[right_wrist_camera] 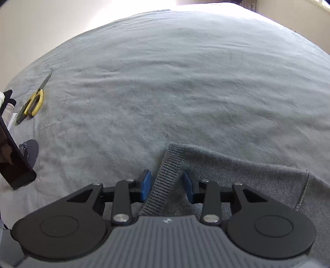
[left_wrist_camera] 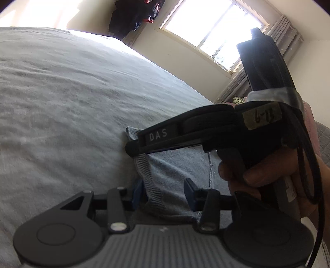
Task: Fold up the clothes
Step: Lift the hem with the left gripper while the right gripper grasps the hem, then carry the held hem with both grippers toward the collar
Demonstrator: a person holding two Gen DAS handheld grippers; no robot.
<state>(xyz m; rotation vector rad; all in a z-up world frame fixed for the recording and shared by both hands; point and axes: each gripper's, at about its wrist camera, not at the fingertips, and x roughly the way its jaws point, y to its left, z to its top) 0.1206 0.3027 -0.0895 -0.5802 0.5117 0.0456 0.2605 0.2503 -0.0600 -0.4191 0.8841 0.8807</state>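
Note:
A grey knit garment [right_wrist_camera: 237,175] with a ribbed hem [right_wrist_camera: 165,181] lies on the bed at the near edge. My right gripper [right_wrist_camera: 167,188] is open, its blue pads [right_wrist_camera: 146,185] on either side of the ribbed hem. My left gripper [left_wrist_camera: 165,194] is also open, with the same garment's ribbed edge [left_wrist_camera: 148,175] between its blue pads [left_wrist_camera: 190,190]. In the left wrist view the right gripper [left_wrist_camera: 132,147] reaches across just ahead, held by a hand [left_wrist_camera: 257,175], its tip at the garment's corner.
A pale grey bedspread [right_wrist_camera: 165,82] covers the bed. Yellow-handled scissors [right_wrist_camera: 34,101] lie at the far left, near a dark phone-like object [right_wrist_camera: 14,162] on a stand. A window [left_wrist_camera: 208,26] and hanging dark clothes [left_wrist_camera: 134,16] are beyond the bed.

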